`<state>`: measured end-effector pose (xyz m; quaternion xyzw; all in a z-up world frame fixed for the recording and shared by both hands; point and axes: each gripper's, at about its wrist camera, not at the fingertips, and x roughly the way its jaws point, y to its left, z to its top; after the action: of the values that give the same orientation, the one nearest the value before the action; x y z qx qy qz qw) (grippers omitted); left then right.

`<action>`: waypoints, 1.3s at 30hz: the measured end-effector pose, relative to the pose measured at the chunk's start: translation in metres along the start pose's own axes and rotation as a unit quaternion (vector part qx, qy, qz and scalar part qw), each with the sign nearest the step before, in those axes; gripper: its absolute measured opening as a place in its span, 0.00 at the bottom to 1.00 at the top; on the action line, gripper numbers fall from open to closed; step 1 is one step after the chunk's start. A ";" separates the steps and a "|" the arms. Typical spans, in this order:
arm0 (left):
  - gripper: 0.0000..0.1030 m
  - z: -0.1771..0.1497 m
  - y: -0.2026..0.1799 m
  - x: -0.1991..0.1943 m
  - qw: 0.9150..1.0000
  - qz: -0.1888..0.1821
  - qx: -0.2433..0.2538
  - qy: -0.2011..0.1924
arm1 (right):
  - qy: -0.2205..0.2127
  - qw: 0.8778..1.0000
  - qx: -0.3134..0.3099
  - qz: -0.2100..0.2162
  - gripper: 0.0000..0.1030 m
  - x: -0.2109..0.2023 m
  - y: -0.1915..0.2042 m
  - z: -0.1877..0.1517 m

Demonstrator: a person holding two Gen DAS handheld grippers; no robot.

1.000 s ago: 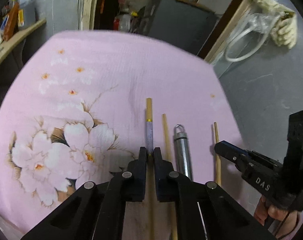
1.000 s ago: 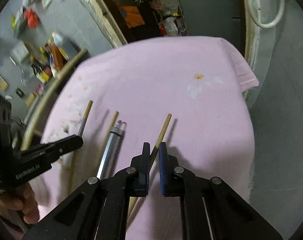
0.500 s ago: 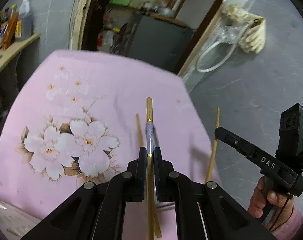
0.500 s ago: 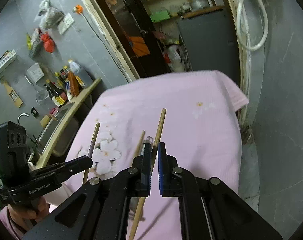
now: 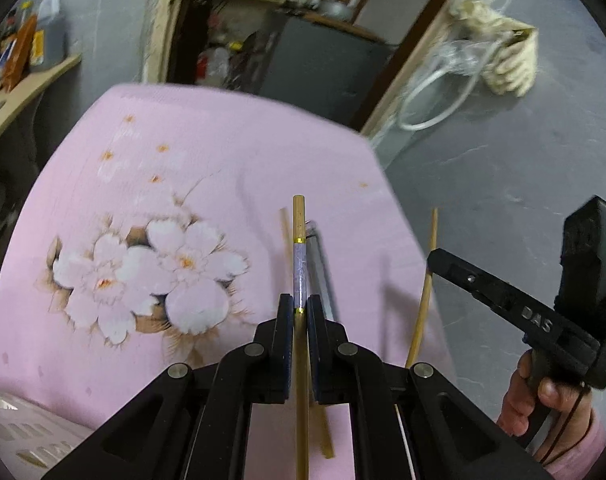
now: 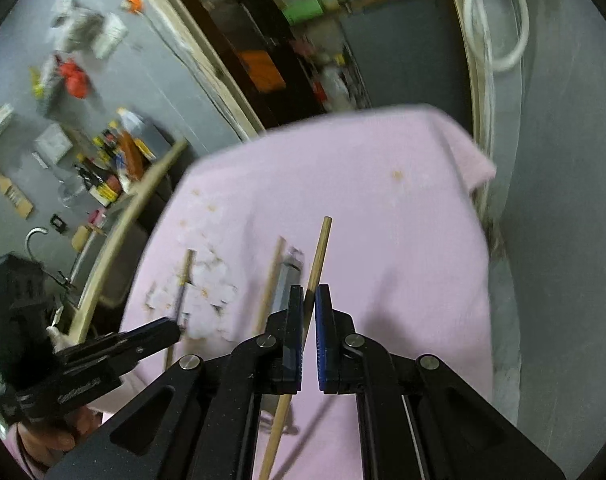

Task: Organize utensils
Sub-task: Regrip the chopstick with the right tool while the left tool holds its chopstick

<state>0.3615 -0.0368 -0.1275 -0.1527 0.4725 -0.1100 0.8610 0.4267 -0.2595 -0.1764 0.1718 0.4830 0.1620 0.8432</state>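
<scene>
The right gripper (image 6: 310, 300) pinches a plain wooden chopstick (image 6: 318, 252) between its fingers (image 6: 296, 312), the stick's free end pointing toward twelve o'clock above a pink flowered cloth (image 6: 383, 208). On the cloth, just beside it at nine o'clock, lie a metal tube (image 6: 287, 280) and a second chopstick (image 6: 271, 276). Toward eight o'clock the left gripper (image 6: 171, 326) clamps a banded chopstick (image 6: 184, 284).

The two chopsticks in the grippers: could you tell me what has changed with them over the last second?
Both have been lifted off the pink cloth: the left gripper raised the banded chopstick, the right gripper the plain chopstick. Both grips stayed shut throughout. The third chopstick and the metal tube stayed on the cloth.
</scene>
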 end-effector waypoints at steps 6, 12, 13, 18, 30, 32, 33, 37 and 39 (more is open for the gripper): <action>0.07 -0.004 0.012 0.025 0.999 0.025 -0.032 0.027 | 0.072 0.996 -0.013 -0.043 0.04 0.041 -0.008 0.003; 0.07 -0.005 0.014 0.035 0.998 0.035 -0.033 0.029 | 0.087 0.995 -0.009 -0.043 0.11 0.049 -0.003 -0.003; 0.07 -0.004 0.015 0.036 0.998 0.037 -0.032 0.029 | 0.088 0.995 -0.005 -0.039 0.15 0.049 -0.002 -0.001; 0.07 0.001 0.013 0.032 0.999 0.043 -0.021 0.022 | 0.087 0.995 0.010 -0.038 0.19 0.050 0.001 -0.003; 0.07 0.012 0.014 0.025 0.999 0.028 -0.015 0.014 | 0.099 0.990 -0.015 -0.103 0.08 0.061 0.022 -0.007; 0.07 0.012 0.014 0.024 1.000 0.023 -0.015 0.014 | 0.103 0.992 0.017 -0.073 0.06 0.057 0.012 -0.005; 0.07 0.012 0.012 0.023 1.000 0.021 -0.013 0.014 | 0.095 0.994 0.037 -0.047 0.06 0.050 0.006 -0.007; 0.07 0.015 0.003 0.013 1.000 0.002 0.001 0.003 | 0.030 0.998 0.048 -0.013 0.05 0.006 0.005 -0.013; 0.07 0.016 -0.004 0.005 1.000 -0.005 0.010 -0.006 | -0.010 0.999 0.044 -0.004 0.05 -0.025 0.011 -0.018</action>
<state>0.3776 -0.0397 -0.1213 -0.1469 0.4651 -0.1183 0.8649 0.3976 -0.2586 -0.1613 0.2080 0.4815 0.1354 0.8406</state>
